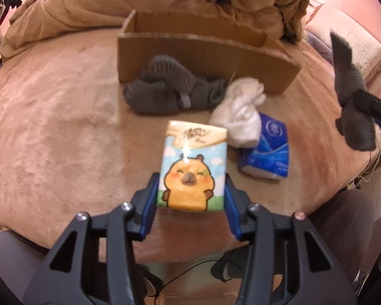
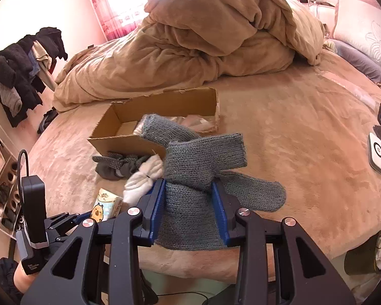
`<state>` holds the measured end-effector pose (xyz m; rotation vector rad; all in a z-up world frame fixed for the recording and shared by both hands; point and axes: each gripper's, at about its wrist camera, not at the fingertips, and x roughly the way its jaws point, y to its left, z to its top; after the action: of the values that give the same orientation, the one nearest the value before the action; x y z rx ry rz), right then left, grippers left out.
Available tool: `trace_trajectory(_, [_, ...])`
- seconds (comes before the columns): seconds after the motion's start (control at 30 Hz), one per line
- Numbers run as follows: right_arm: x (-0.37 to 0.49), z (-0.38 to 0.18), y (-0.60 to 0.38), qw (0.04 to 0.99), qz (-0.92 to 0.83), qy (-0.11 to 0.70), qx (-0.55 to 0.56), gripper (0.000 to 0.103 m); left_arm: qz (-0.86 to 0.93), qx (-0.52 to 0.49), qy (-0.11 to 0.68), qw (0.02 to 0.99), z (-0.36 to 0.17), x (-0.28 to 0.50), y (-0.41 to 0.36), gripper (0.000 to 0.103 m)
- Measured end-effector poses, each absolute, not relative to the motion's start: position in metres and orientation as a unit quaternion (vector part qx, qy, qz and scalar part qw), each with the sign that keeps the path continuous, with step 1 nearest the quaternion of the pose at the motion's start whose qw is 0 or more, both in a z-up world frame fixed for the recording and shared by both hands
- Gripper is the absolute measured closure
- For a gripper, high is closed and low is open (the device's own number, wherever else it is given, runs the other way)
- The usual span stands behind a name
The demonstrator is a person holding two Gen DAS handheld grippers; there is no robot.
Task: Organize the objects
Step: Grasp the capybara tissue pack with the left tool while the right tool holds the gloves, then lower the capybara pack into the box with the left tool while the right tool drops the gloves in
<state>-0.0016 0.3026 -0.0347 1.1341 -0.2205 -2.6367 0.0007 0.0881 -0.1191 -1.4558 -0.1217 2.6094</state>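
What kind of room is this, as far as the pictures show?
Most likely a bedroom: the work surface is a bed with a rumpled duvet, a pillow lies at its head, and clothes hang nearby.

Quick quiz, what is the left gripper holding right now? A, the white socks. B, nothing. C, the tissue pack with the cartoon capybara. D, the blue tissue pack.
C: the left gripper has its blue pads closed against both sides of the cartoon capybara tissue pack, while the blue tissue pack and the white socks lie on the bed beyond it.
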Motion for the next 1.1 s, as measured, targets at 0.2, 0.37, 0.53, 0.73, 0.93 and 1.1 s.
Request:
trace_trajectory(0.2, [0.005, -0.020, 0.290, 0.135, -0.911, -0.072, 0.383, 0.065, 0.881, -0.464, -0.046, 0.075, -0.088, 0.009, 0.071, 0.055])
trace_trajectory(0.37, [0.010, -0.005, 0.282, 0.136, -0.914, -0.071, 0.375, 0.065, 0.893, -0.444, -0.049, 0.062, -0.069, 0.018, 0.050, 0.055])
trace_trajectory(0.53, [0.013, 0.004, 0.276, 0.136, -0.914, -0.073, 0.375, 0.065, 0.900, -0.427, -0.057, 0.063, -0.048, 0.017, 0.035, 0.055])
trace_trajectory(0.73, [0.013, 0.014, 0.265, 0.139, -0.915, -0.069, 0.373, 0.065, 0.908, -0.409, -0.066, 0.061, -0.026, 0.015, 0.017, 0.055])
trace_trajectory(0.93, [0.006, 0.026, 0.254, 0.144, -0.916, -0.062, 0.370, 0.065, 0.911, -0.399, -0.074, 0.065, -0.010, 0.006, 0.007, 0.055])
trace_trajectory(1.1, [-0.003, 0.034, 0.248, 0.152, -0.918, -0.061, 0.361, 0.065, 0.914, -0.394, -0.073, 0.064, 0.001, -0.003, 0.005, 0.055])
